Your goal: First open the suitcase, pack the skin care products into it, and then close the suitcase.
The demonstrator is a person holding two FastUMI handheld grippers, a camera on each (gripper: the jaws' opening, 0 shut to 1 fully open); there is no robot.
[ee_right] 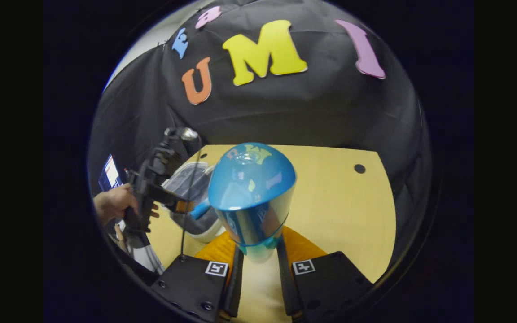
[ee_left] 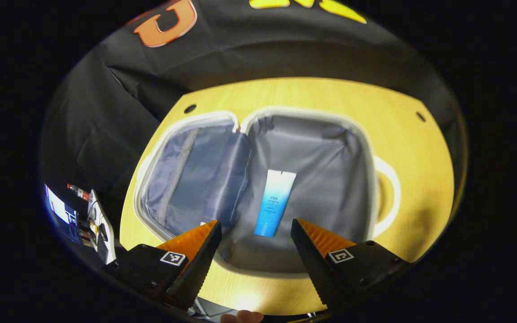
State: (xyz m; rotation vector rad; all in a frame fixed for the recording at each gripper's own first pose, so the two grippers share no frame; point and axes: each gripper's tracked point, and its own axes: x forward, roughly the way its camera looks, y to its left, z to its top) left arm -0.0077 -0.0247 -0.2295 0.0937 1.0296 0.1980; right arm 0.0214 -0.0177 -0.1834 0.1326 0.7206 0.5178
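The small suitcase (ee_left: 357,148) lies open on the wooden table, grey lining up, its lid half (ee_left: 195,175) to the left. A white-and-blue tube (ee_left: 274,202) rests in the right half, cap toward me. My left gripper (ee_left: 256,226) hovers open above the suitcase's near edge, nothing between its fingers. In the right gripper view, my right gripper (ee_right: 258,255) is shut on a shiny blue bottle (ee_right: 251,197) with a rounded cap, held upright above the table. The left gripper (ee_right: 159,179), held by a hand (ee_right: 112,202), hangs over the suitcase (ee_right: 191,179) at the left.
The wooden table (ee_left: 415,148) has small dark holes (ee_left: 190,108) near its far corners. Black cloth walls the booth behind. A white handle loop (ee_left: 391,197) sticks out at the suitcase's right side. Screens and clutter (ee_left: 79,211) stand off the table's left edge.
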